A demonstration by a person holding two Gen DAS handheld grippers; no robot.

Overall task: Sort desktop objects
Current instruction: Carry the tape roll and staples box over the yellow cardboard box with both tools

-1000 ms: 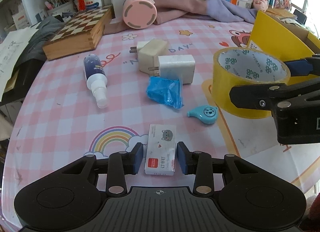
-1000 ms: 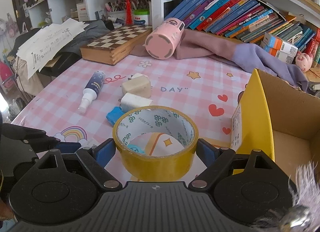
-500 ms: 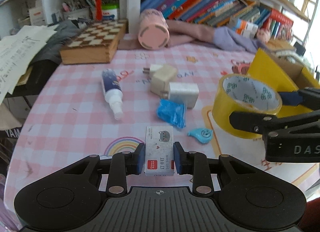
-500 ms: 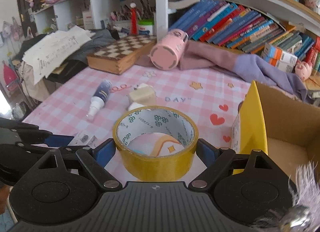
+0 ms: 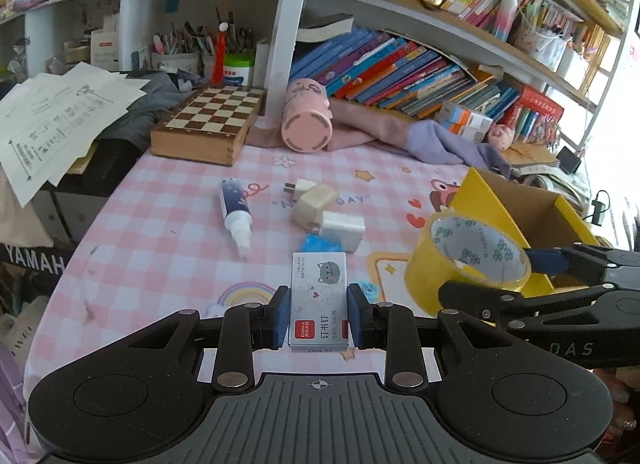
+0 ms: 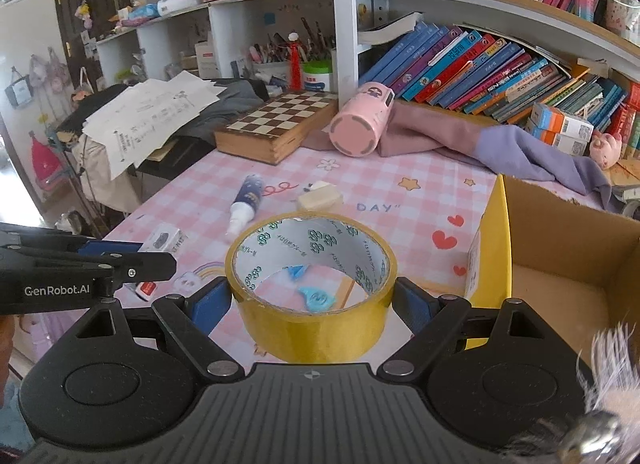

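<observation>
My left gripper (image 5: pixel 319 314) is shut on a small white staple box (image 5: pixel 319 296) and holds it above the pink checked table (image 5: pixel 168 223). My right gripper (image 6: pixel 312 306) is shut on a yellow tape roll (image 6: pixel 312 328), lifted beside the open yellow cardboard box (image 6: pixel 560 288). The tape roll (image 5: pixel 460 264) and the box (image 5: pixel 520 207) also show in the left wrist view. On the table lie a spray bottle (image 5: pixel 236 207), two white chargers (image 5: pixel 328 215), a blue crumpled wrapper (image 5: pixel 320 243) and a blue teardrop item (image 6: pixel 316 298).
A wooden chessboard box (image 5: pixel 212 127) and a pink cup on its side (image 5: pixel 306 123) lie at the table's back, with purple cloth (image 5: pixel 440 139) to their right. Bookshelves stand behind. Papers (image 5: pixel 60 115) hang off the left side.
The left gripper closed on the staple box and lifted it off the table. The right gripper rose with the tape roll. Both views sit higher above the table now.
</observation>
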